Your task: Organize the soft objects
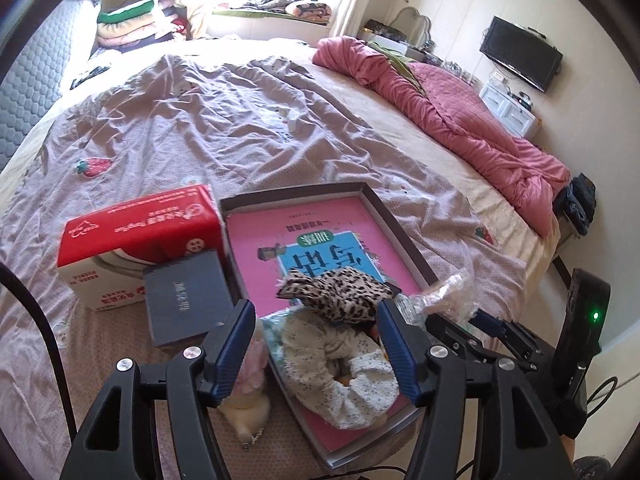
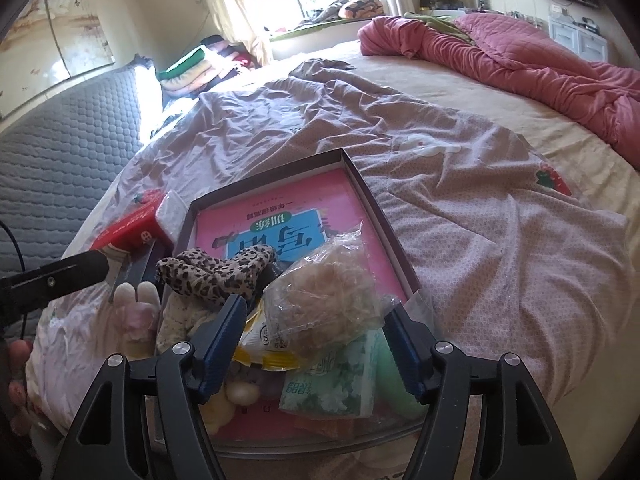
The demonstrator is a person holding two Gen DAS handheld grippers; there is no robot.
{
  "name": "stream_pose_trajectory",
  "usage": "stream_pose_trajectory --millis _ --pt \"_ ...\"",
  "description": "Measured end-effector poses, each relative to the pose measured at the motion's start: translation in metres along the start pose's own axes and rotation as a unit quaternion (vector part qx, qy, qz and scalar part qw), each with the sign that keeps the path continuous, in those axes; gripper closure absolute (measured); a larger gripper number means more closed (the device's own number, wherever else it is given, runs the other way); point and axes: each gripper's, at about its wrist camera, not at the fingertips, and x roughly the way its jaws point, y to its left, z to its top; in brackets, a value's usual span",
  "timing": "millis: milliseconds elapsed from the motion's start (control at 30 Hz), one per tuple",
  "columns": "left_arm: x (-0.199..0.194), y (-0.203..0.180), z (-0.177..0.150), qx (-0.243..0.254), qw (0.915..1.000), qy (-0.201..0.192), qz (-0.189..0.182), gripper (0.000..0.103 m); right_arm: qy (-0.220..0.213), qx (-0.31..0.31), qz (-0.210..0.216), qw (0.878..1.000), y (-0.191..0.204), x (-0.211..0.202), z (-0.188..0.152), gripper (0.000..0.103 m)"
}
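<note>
On the bed (image 1: 168, 128), starting at our far left, a red carton (image 1: 140, 232) sits on the cover with a dark blue box (image 1: 186, 296) leaning against its front. Just right of these lies the shallow tray (image 1: 400, 216), holding a pink book (image 1: 272, 248).

Beside the tray's left edge, outside it, a pale plush toy (image 1: 248, 404) lies on the cover; in the right wrist view it shows as a small rabbit with pink paws. We judge this one is not yet sorted.

Inside the tray, the near end is piled with soft things: a leopard scrunchie (image 1: 332, 292) on top, a cream flowered scrunchie (image 1: 352, 384) below it, then to the right a crinkled clear bag (image 2: 332, 292) with something tan in it, a yellow packet (image 2: 260, 344) and a green tissue pack (image 2: 332, 384). Much of the gathering looks done, though the pile is loose and crowded at one end.

Our left hand-held gripper (image 1: 316, 320) hangs over the cream scrunchie with its fingers apart, holding nothing. Our right hand-held gripper (image 2: 316, 316) hovers over the clear bag and tissue pack, fingers likewise apart and empty; we cannot tell whether they touch the bag.

What seems left is bringing the plush toy in and tidying the heap.
</note>
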Motion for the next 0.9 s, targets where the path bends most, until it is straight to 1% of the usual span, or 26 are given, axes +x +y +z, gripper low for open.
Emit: stream_pose_trajectory --millis 233,533,700,900 --pt "-0.008 0.015 0.0 -0.017 0.9998 -0.004 0.007 0.037 0.003 -0.007 -0.008 1.0 0.0 -0.003 -0.003 0.031" --pt "-0.003 0.007 -0.014 -0.006 0.9999 0.008 0.013 0.035 0.005 -0.008 -0.012 1.0 -0.001 -0.011 -0.007 0.031" --pt "-0.001 0.006 -0.024 -0.004 0.9997 0.011 0.022 0.032 0.006 -0.012 -0.017 1.0 0.0 -0.013 -0.008 0.031" --pt "0.0 0.007 -0.032 -0.003 0.9994 0.015 0.031 0.031 -0.003 -0.019 -0.029 0.999 0.003 -0.02 -0.009 0.028"
